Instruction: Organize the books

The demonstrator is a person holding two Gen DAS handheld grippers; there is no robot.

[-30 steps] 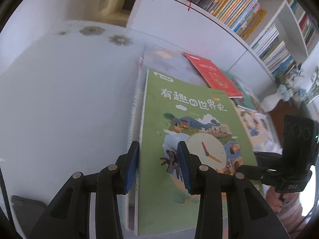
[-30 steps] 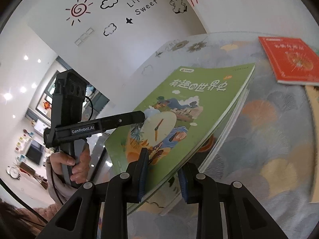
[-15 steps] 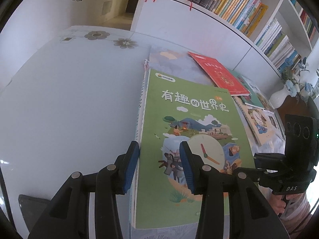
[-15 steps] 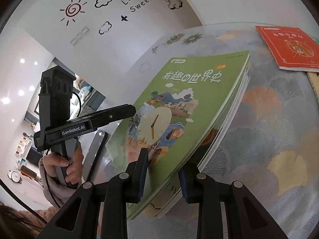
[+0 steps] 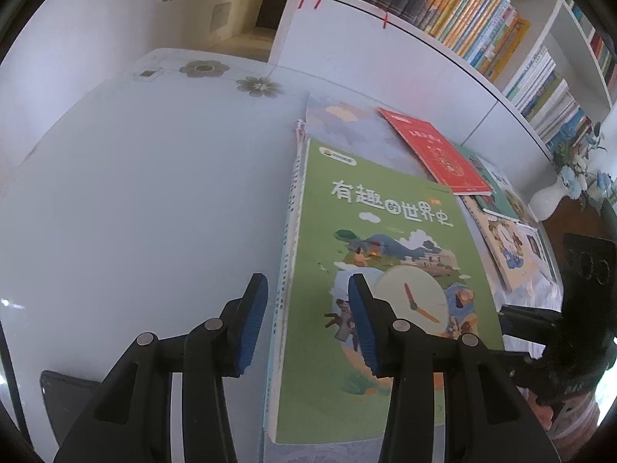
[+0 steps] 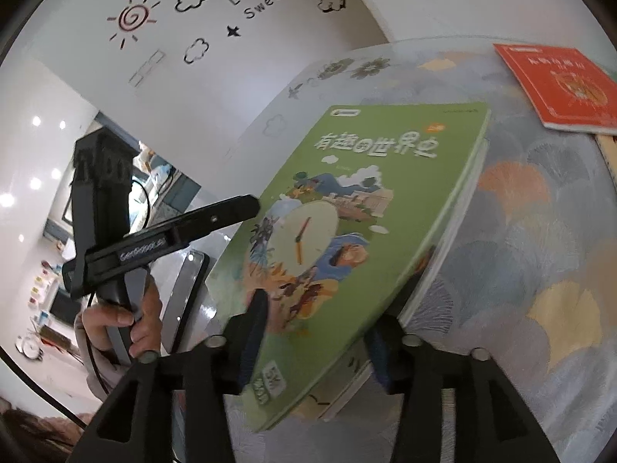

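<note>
A green picture book [image 5: 370,270] lies on top of a stack of books on the patterned mat. My left gripper [image 5: 308,320] hovers over the stack's spine edge [image 5: 287,270]. One blue pad stands above the bare table and the other above the green cover, and neither grips anything. In the right wrist view the green book [image 6: 358,231] has its near corner between the jaws of my right gripper [image 6: 316,343]. These jaws are opening and the pads stand off the cover. A red book [image 5: 435,150] lies further back on the mat.
The white table [image 5: 135,193] stretches left of the stack, with a dark phone [image 5: 65,397] near its front edge. More picture books [image 5: 505,247] lie to the right. A white vase of flowers [image 5: 547,200] and full bookshelves [image 5: 462,19] stand behind. A hand [image 6: 127,320] holds the left gripper.
The right gripper's jaws have spread apart around the green book's corner. The left gripper has stayed over the spine edge with nearly the same gap.
</note>
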